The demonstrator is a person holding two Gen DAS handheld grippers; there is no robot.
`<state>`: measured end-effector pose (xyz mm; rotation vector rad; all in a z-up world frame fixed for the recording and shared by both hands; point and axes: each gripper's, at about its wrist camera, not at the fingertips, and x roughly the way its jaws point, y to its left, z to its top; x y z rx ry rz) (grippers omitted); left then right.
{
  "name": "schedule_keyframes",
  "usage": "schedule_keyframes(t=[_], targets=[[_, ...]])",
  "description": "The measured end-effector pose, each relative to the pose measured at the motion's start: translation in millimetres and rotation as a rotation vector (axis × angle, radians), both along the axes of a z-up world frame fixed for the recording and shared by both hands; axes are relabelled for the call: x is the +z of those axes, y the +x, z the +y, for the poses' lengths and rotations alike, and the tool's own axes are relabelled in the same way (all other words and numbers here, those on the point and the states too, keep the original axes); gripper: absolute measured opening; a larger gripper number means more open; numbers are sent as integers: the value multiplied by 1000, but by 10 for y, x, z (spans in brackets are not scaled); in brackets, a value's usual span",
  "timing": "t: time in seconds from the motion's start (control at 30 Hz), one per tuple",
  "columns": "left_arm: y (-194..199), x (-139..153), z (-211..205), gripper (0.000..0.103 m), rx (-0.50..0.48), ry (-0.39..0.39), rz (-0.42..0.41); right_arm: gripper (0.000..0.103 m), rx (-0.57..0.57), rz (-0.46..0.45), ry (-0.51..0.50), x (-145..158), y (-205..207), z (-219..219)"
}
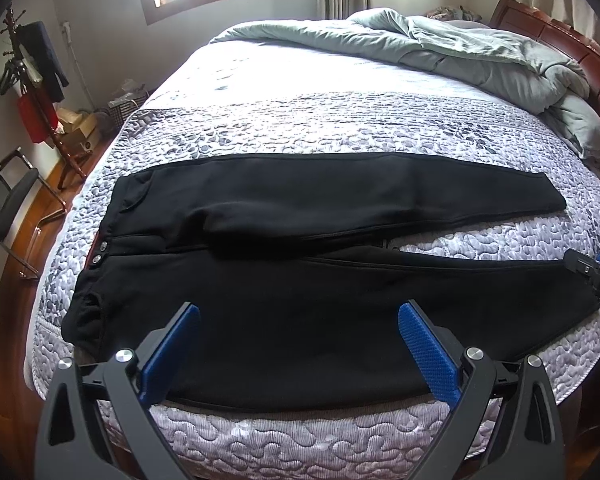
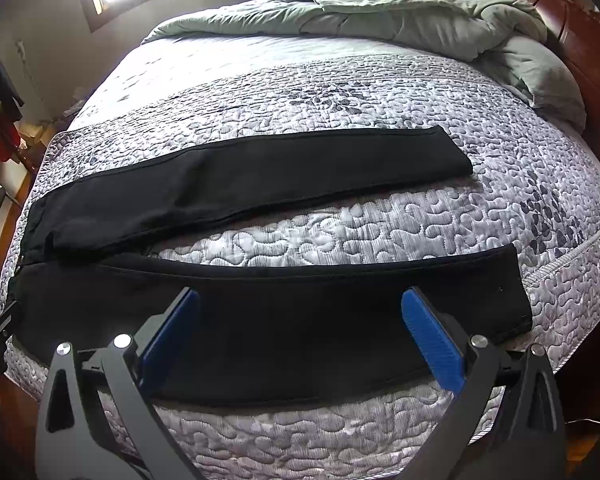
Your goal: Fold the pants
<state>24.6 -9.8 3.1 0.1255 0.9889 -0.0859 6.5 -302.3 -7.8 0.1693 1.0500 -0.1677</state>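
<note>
Black pants (image 1: pixel 300 240) lie flat on the quilted bed, waistband to the left, both legs spread apart and running right. In the right wrist view the pants (image 2: pixel 260 320) show as two legs with bed cover between them. My left gripper (image 1: pixel 299 312) is open, hovering above the near leg close to the waist end. My right gripper (image 2: pixel 299 298) is open, hovering above the near leg toward its cuff (image 2: pixel 516 288); it also shows at the right edge of the left wrist view (image 1: pixel 596 276). Neither gripper holds anything.
The grey patterned bed cover (image 1: pixel 320 120) lies under the pants. A rumpled green duvet (image 1: pixel 460 52) is piled at the far side by the wooden headboard (image 1: pixel 572 44). A chair (image 1: pixel 8 200), coat stand (image 1: pixel 32 92) and boxes (image 1: pixel 76 128) stand left of the bed.
</note>
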Motion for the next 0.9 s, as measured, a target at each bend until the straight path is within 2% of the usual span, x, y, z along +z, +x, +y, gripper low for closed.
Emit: schedule_keyframes(t=[0.9], targets=[[27, -15, 1, 99, 5, 7, 2, 100, 1, -7, 25, -20, 8, -8]])
